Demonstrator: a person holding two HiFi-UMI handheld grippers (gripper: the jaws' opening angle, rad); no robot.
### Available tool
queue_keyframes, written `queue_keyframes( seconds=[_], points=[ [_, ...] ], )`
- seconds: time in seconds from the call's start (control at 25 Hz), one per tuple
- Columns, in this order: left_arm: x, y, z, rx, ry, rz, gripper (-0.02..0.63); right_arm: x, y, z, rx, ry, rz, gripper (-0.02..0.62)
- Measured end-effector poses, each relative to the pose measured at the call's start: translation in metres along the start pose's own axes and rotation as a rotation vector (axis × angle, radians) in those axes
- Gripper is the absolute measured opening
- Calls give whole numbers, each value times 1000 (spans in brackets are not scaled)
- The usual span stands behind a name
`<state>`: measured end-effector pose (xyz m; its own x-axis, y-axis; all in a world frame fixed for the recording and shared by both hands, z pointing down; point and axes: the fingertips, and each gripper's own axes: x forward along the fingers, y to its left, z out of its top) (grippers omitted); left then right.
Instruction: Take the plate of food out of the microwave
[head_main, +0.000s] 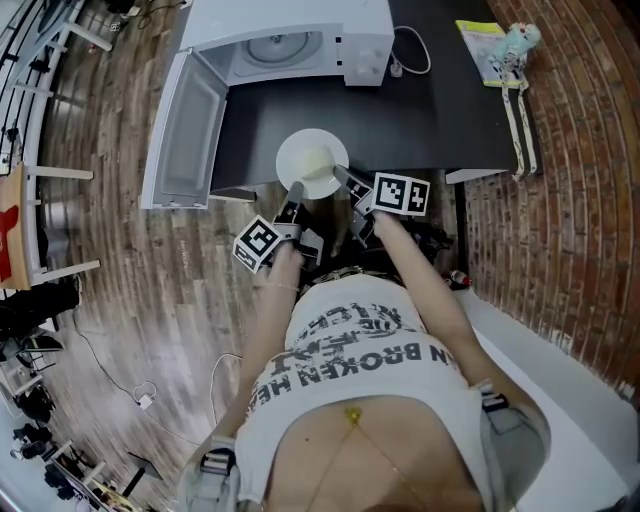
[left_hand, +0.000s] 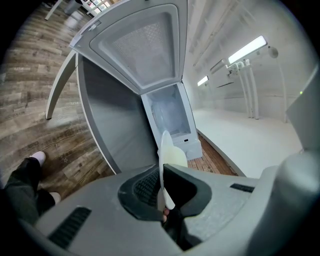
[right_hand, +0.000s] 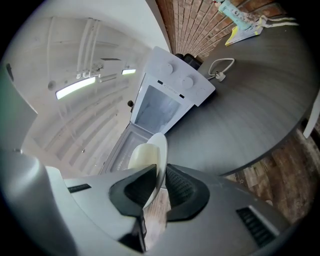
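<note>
We see the left gripper (left_hand: 162, 176) with its jaws closed on the rim of the white plate (left_hand: 165, 150). The plate stands edge-on between the ribbed pads. The right gripper (right_hand: 160, 177) clamps the opposite rim in the same way, with the plate's edge caught between its two dark pads. A pale yellow mound of food (right_hand: 142, 155) sits on the plate's upper face (what kind of food, we cannot tell).

From the head view, we find the plate carried between the two grippers, out of the microwave (head_main: 300, 30) and well apart from it. It is over the near edge of the dark table (head_main: 430, 110), just ahead of the person's torso. A marker cube rides on each gripper, one at either side of the plate.

Beyond the plate, the microwave stands at the far side of the table. Its door (head_main: 185, 130) is swung wide open to the left, past the table's edge and over the wooden floor (head_main: 120, 260). Inside the lit cavity we make out the round turntable (head_main: 278, 48), bare. A white cable (head_main: 415, 50) loops on the table just right of the microwave. Farther right, near the table's corner, lies a colourful packet (head_main: 490, 45). Brick paving runs along the right side. In the left gripper view, a person's dark trouser leg and pale shoe (left_hand: 37, 157) show on the floorboards.
</note>
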<state>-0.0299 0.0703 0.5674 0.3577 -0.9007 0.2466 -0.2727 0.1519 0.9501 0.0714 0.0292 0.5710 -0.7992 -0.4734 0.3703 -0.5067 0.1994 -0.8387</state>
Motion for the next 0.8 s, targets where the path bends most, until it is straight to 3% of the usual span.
queue_keyframes(
  seconds=[0.8],
  points=[
    [-10, -2, -20, -3, -35, 6, 17, -17, -4, -6, -2, 30, 21, 54]
  ],
)
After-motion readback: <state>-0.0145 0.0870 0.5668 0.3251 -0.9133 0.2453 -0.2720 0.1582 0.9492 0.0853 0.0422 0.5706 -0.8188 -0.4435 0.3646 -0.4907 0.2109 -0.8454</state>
